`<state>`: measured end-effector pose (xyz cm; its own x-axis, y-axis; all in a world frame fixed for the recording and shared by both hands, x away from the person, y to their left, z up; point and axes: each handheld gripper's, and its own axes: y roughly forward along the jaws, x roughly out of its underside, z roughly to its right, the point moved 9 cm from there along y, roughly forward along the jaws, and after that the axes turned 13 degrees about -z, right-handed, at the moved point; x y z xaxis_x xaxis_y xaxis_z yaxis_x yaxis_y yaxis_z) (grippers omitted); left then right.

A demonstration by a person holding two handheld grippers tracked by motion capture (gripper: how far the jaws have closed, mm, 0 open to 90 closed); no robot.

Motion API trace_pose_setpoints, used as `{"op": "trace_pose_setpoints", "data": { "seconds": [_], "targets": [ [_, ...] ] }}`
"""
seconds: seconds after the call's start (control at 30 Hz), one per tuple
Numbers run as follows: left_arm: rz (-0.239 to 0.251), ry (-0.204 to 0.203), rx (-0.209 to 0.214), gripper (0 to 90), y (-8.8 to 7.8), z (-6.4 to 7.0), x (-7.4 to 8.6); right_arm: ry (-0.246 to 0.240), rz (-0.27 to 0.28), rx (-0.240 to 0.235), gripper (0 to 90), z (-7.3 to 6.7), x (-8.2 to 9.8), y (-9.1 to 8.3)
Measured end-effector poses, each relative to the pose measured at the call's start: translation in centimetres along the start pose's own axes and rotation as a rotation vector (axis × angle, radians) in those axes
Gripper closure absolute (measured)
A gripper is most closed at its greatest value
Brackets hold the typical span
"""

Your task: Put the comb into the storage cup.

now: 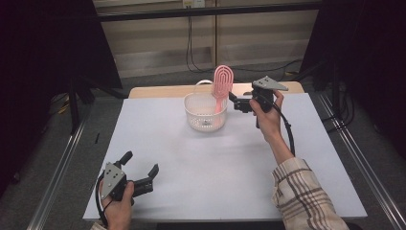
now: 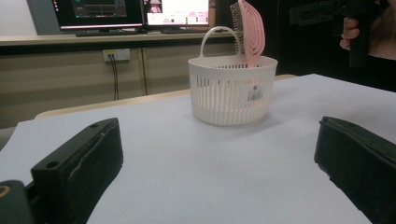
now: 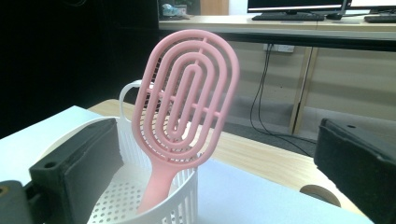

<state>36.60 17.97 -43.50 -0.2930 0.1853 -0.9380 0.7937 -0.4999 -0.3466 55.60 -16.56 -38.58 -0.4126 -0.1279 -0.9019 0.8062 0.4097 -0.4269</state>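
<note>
Pink hairbrush stands handle-down in the white basket, head leaning on the rim nearest our right gripper. That gripper hovers just beside the basket, jaws spread wide, gripping nothing. We judge the brush placed and this the release. To finish well, we draw the right gripper straight back and up, jaws wide, clear of the brush head so it does not tip. Left gripper rests low near the table's front edge, jaws apart, empty.
</note>
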Motion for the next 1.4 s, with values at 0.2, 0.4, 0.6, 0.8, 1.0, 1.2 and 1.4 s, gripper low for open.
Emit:
{"op": "trace_pose_setpoints", "data": {
  "seconds": [0.2, 0.4, 0.6, 0.8, 1.0, 1.2, 1.4],
  "targets": [
    [-0.003, -0.012, -0.018, 1.3, -0.1, -0.3, 0.0, -0.008, 0.006, 0.002, 0.2, -0.2, 0.3, -1.0],
    [0.003, -0.030, -0.008, 1.3, -0.2, -0.2, -0.1, -0.032, -0.007, -0.004, 0.1, -0.7, 0.7, -2.1],
    [0.006, -0.026, -0.012, 1.3, -0.2, -0.2, -0.1, -0.039, 0.002, 0.015, 0.1, -0.8, 1.2, -3.3],
    [0.010, -0.024, -0.005, 1.3, -0.3, -0.1, -0.2, -0.051, 0.010, 0.020, 0.1, -0.9, 1.7, -4.3],
    [0.012, -0.012, 0.010, 1.1, -0.2, 0.2, -0.2, -0.076, 0.003, 0.040, 0.0, -1.1, 2.6, -5.0],
    [0.008, -0.005, 0.004, 1.1, -0.3, 0.2, -0.2, -0.071, -0.002, 0.046, 0.0, -1.0, 3.0, -5.8],
    [0.009, -0.004, 0.003, 1.1, -0.3, 0.2, -0.2, -0.091, 0.022, 0.054, 0.0, -1.0, 3.4, -7.1]
  ]
}}
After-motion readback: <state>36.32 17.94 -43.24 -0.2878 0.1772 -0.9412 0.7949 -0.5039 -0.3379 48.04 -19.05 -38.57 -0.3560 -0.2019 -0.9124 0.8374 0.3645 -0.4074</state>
